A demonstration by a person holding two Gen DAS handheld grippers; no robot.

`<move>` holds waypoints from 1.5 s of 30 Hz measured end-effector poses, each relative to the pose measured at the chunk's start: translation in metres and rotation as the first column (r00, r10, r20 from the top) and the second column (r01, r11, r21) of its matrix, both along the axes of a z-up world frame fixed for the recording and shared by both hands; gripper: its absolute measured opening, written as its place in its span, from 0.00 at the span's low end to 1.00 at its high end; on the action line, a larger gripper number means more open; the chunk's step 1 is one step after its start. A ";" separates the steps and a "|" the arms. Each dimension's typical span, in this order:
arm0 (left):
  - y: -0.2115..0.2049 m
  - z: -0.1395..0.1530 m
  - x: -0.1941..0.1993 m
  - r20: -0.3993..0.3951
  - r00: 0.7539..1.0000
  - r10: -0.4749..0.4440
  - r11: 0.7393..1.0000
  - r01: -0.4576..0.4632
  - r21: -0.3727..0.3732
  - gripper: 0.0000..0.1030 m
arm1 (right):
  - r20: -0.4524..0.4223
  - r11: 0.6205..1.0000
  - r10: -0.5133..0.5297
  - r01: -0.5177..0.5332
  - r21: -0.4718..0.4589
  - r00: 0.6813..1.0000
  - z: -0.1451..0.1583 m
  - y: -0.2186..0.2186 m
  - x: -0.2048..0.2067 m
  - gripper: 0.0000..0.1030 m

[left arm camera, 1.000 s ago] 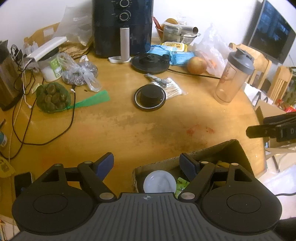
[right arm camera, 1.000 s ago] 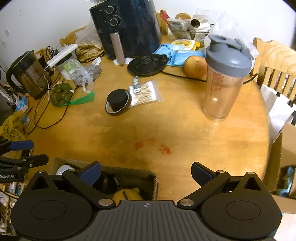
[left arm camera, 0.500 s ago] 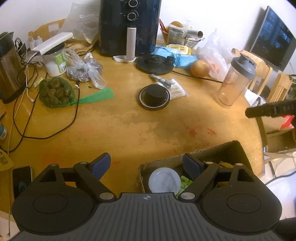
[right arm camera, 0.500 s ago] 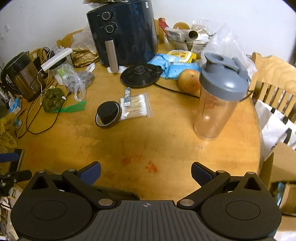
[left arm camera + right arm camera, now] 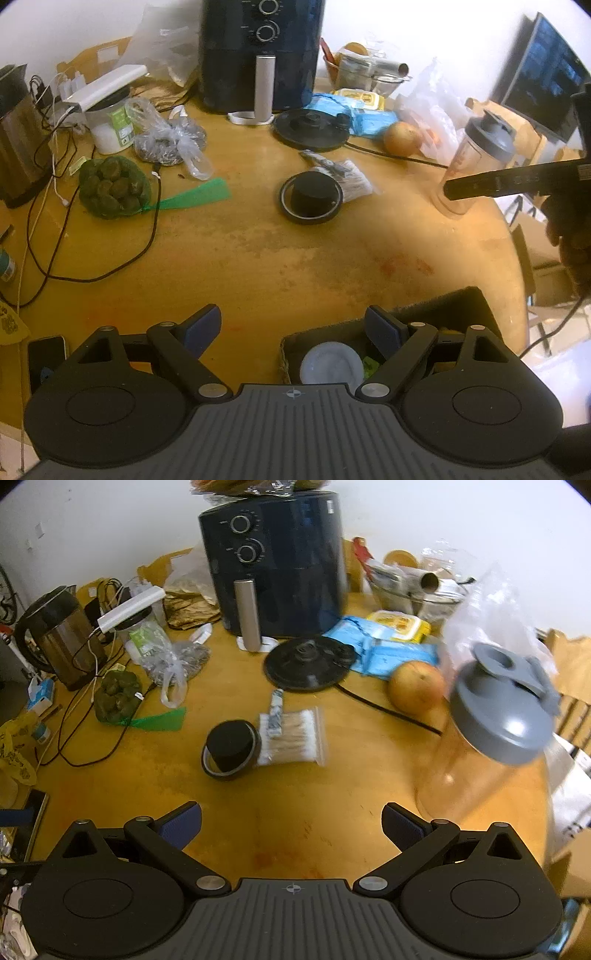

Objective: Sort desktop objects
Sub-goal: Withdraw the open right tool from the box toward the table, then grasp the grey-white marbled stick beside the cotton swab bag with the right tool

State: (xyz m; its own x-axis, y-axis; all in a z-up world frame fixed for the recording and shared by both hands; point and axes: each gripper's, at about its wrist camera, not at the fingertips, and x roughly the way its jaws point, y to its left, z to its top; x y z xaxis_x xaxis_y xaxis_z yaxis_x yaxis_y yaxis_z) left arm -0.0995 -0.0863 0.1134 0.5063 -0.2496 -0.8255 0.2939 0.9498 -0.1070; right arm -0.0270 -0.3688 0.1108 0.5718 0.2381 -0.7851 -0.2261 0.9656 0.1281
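Note:
My left gripper (image 5: 293, 326) is open and empty above the table's near edge, over a cardboard box (image 5: 436, 308) that holds a white lid (image 5: 330, 365) and other small items. My right gripper (image 5: 291, 823) is open and empty over the table, with a clear shaker bottle (image 5: 480, 746) with a grey lid close at its right. It shows from the side in the left wrist view (image 5: 454, 190). A black cap on a tape roll (image 5: 229, 747) lies mid-table beside a bag of cotton swabs (image 5: 291, 736).
A round wooden table (image 5: 258, 251) carries a dark air fryer (image 5: 277, 565), a kettle base (image 5: 308, 661), an apple (image 5: 415, 688), blue packets (image 5: 388, 651), a green net bag (image 5: 112, 186), a kettle (image 5: 55, 635) and cables (image 5: 74, 273). A phone (image 5: 46, 356) lies at the near left.
My right gripper has moved forward over the table toward the shaker bottle, and the box has left its view. My left gripper has drawn back slightly and stays above the box.

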 end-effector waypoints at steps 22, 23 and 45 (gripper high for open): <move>-0.002 0.001 0.003 -0.029 0.988 0.149 0.989 -0.149 -0.003 0.83 | 0.026 0.987 0.161 -0.161 0.005 0.987 -0.049 0.034 0.091 0.66; -0.003 0.000 0.003 -0.029 0.988 0.149 0.989 -0.150 -0.006 0.83 | 0.030 0.986 0.168 -0.168 0.004 0.985 -0.051 0.036 0.094 0.64; -0.019 0.000 -0.019 -0.061 0.971 0.232 0.973 -0.232 0.007 0.83 | 0.010 0.988 0.154 -0.154 0.006 0.988 -0.097 0.055 0.154 0.38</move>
State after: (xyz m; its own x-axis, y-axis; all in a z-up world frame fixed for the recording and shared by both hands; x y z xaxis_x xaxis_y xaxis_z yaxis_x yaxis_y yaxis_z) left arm -0.1185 -0.1050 0.1132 0.4992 -0.1315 -0.8564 0.0586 0.9913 -0.1181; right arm 0.1266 -0.3134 0.0139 0.5355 0.3291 -0.7777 -0.3729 0.9184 0.1319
